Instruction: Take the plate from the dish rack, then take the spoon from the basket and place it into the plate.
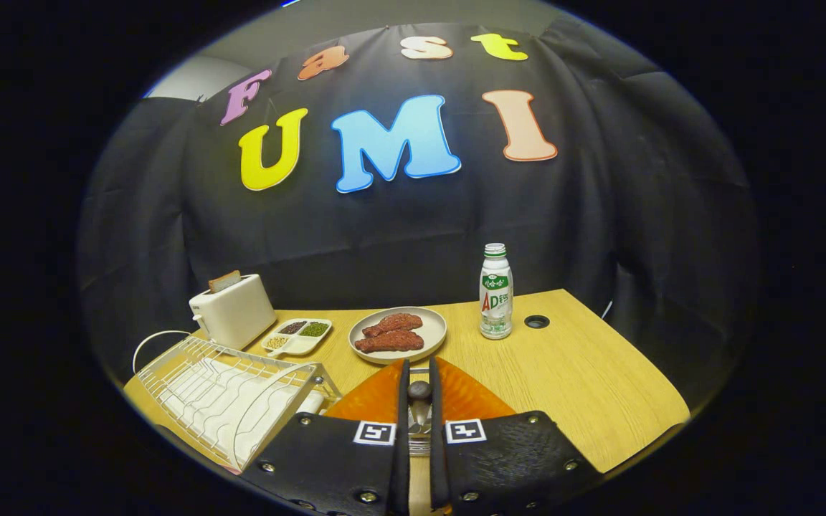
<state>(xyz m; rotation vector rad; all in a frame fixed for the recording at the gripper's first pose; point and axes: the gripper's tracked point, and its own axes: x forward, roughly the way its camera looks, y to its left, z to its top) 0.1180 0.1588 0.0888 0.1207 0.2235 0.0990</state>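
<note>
Between the nearly closed jaws (419,401) a spoon (419,393) was pinched, its handle end rising over an orange plate (467,395) lying just beneath on the wooden surface (571,373). Left and near stood the wire dish rack (223,398). Farther off sat a plate of meat (397,333), a bottle (495,292), a toaster (234,309).

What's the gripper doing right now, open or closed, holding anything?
Gripper: nearly closed, both fingers pressing on the spoon handle, held above the orange plate.
</note>
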